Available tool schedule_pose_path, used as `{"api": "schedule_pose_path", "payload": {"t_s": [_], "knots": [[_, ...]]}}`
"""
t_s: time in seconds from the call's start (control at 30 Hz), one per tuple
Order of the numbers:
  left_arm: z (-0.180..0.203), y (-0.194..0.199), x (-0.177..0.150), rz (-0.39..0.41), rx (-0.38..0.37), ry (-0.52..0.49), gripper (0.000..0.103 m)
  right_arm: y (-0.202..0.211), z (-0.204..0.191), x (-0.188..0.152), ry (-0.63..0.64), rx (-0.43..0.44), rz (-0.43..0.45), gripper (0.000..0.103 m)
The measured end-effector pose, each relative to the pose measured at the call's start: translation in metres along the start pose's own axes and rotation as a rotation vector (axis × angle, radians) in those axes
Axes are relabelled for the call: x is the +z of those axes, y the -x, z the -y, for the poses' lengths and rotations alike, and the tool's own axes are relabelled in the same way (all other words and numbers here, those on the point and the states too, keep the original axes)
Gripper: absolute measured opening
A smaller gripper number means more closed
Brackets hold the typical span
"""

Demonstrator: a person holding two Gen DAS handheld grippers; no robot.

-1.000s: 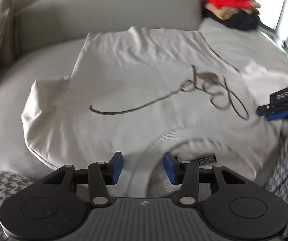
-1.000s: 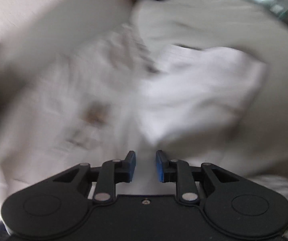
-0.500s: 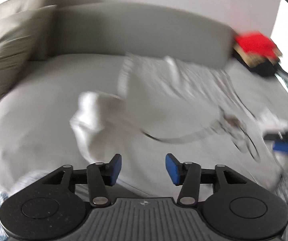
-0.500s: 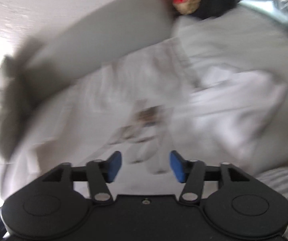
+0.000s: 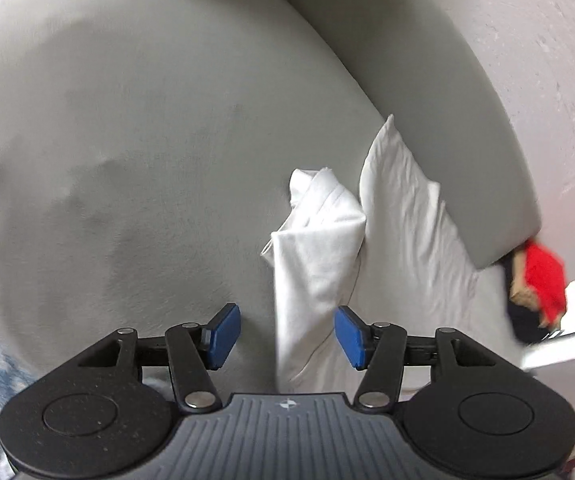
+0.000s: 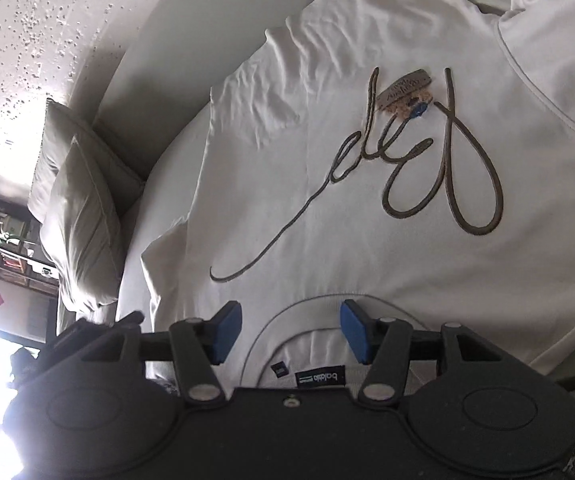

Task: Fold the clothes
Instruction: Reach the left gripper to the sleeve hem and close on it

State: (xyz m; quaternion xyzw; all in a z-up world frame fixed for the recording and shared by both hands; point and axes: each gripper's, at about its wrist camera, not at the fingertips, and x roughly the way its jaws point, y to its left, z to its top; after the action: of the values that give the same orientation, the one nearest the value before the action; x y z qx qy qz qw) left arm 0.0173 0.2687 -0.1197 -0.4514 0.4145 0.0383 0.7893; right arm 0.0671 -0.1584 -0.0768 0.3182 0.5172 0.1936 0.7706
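On grey sofa seat (image 5: pixel 135 128), ahead of your left gripper (image 5: pixel 283 334): blue pads spread wide, nothing pinched; folded sleeve of white cotton T-shirt (image 5: pixel 319 248) lies between them. Beyond, at far right: red folded cloth (image 5: pixel 545 276) beside grey backrest (image 5: pixel 439 92). At your right gripper (image 6: pixel 291 332): pads likewise spread, empty, over T-shirt's collar (image 6: pixel 319 360); shirt lies flat, brown embroidered script (image 6: pixel 419 172) facing up; pale cushion (image 6: pixel 79 208) at left.

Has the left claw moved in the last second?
Yes. The left claw has swung left: the red cloth, once at the top right of its view, now sits at the right edge, and the shirt sleeve lies just ahead.
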Motion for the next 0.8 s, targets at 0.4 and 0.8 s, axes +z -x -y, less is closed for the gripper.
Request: {"api": "schedule_pose_path", "payload": {"t_s": [0.4, 0.8], "knots": [[-0.006, -0.034, 0.023, -0.099, -0.250, 0.125, 0.051, -0.006, 0.001, 0.001, 0.015, -0.010, 0.003, 0.054], [-0.024, 0.041, 0.032, 0.354, -0.153, 0.090, 0.046, -0.006, 0.003, 0.001, 0.020, 0.004, -0.001, 0.054]]}}
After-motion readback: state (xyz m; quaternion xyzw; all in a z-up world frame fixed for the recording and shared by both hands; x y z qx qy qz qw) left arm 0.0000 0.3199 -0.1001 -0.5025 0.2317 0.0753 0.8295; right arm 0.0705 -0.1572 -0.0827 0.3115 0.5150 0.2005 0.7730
